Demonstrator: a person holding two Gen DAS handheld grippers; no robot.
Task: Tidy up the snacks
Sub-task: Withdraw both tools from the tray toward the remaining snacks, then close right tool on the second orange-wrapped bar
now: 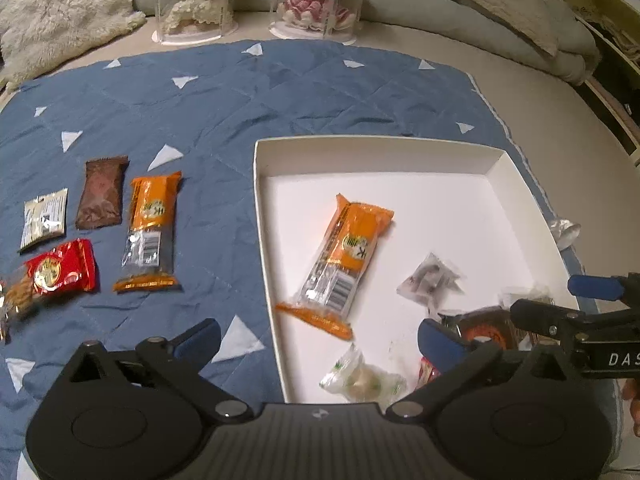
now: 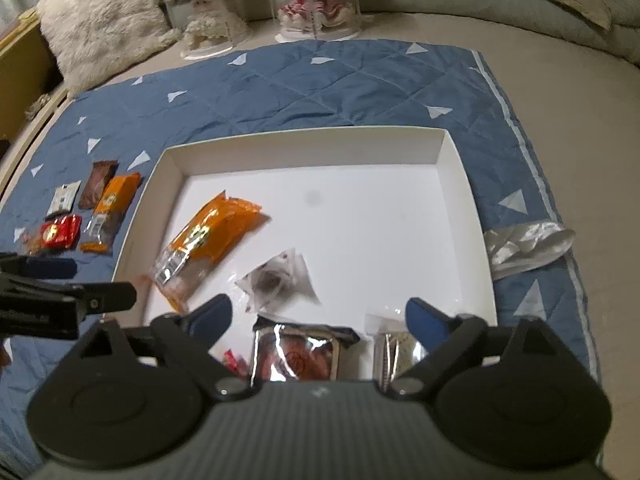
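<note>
A shallow white box (image 1: 376, 146) lies on a blue quilt (image 1: 200, 100). Inside it are an orange packet (image 1: 340, 264), a clear packet with dark contents (image 1: 432, 284), a green-and-white packet (image 1: 360, 380) and a silver packet with reddish contents (image 2: 296, 356). Left of the box, on the quilt, lie another orange packet (image 1: 150, 232), a brown one (image 1: 102, 194), a white one (image 1: 44, 218) and a red one (image 1: 60, 270). My left gripper (image 1: 320, 334) hangs open over the box's near left corner, holding nothing. My right gripper (image 2: 320, 312) is open above the silver packet, apart from it.
Two clear display cases with dolls (image 1: 196, 0) (image 1: 316, 0) stand beyond the quilt, and a fluffy cushion (image 1: 60, 12) lies at the back left. A crumpled clear wrapper (image 2: 524, 246) rests on the quilt right of the box (image 2: 304, 140). The two grippers hang close side by side.
</note>
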